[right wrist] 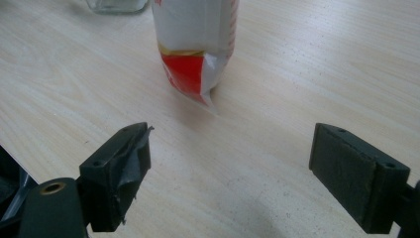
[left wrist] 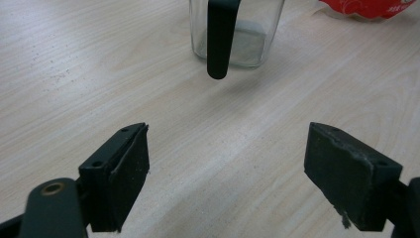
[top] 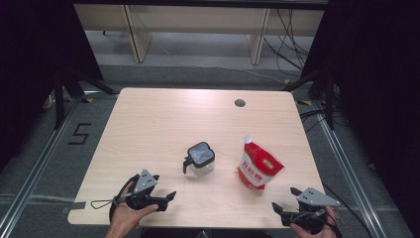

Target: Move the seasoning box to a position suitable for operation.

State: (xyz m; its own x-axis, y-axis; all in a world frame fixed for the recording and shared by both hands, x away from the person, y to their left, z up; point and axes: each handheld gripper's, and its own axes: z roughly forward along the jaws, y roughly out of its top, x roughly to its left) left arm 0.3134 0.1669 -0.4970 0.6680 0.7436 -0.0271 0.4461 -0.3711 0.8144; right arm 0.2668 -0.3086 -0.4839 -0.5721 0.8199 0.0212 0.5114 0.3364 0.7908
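A small clear glass jug (top: 200,159) with a black handle stands near the middle of the wooden table (top: 163,119). To its right stands a red and white pouch (top: 258,168) with a spout at the top. My left gripper (top: 166,198) rests at the table's front left, open and empty, pointing at the jug. In the left gripper view (left wrist: 225,173) the jug's handle (left wrist: 219,34) hangs straight ahead. My right gripper (top: 282,208) is at the front right edge, open and empty. In the right gripper view (right wrist: 230,173) the pouch (right wrist: 195,44) stands just ahead.
A round cable hole (top: 240,103) sits at the back of the table. Beyond the far edge are wooden furniture legs and loose cables on the floor. Black stands flank both sides of the table. The jug's base (right wrist: 116,5) shows at the top left of the right gripper view.
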